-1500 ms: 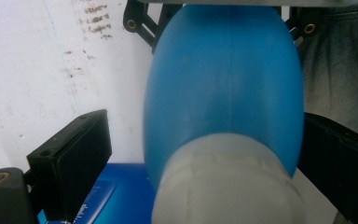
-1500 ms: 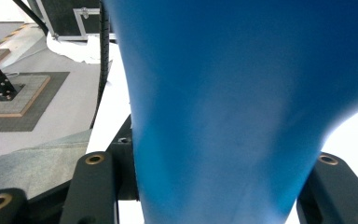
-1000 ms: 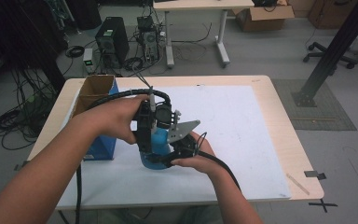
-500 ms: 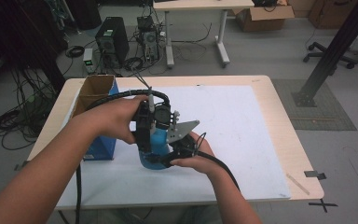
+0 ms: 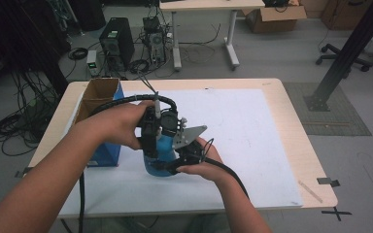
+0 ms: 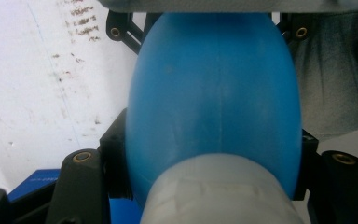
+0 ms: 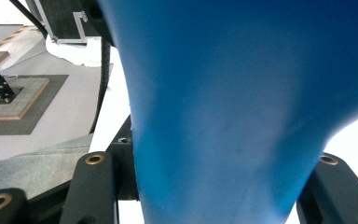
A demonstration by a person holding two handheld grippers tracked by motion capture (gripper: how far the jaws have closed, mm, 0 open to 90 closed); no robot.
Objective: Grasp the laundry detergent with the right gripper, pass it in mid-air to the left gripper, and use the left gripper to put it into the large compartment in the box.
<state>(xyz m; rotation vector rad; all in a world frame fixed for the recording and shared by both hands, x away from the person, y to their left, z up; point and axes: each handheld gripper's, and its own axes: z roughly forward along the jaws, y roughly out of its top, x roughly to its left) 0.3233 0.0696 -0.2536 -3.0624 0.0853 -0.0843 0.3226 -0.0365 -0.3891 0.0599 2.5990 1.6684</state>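
Since the earlier frame both hands have stayed put, but the left gripper [image 5: 151,138] has just been closing its jaws and now clamps the blue bottle [image 5: 161,154]. The right gripper [image 5: 182,158] pinches the same bottle lower down. The bottle stands just right of the blue cardboard box [image 5: 108,127].

You get even, soft overhead light from the high view, with faint shadows and a dim upper left corner. Between the jaws of both gripper views the blue bottle [image 6: 214,116] sits too close, soft and unfocused; beyond them, white glare washes out.
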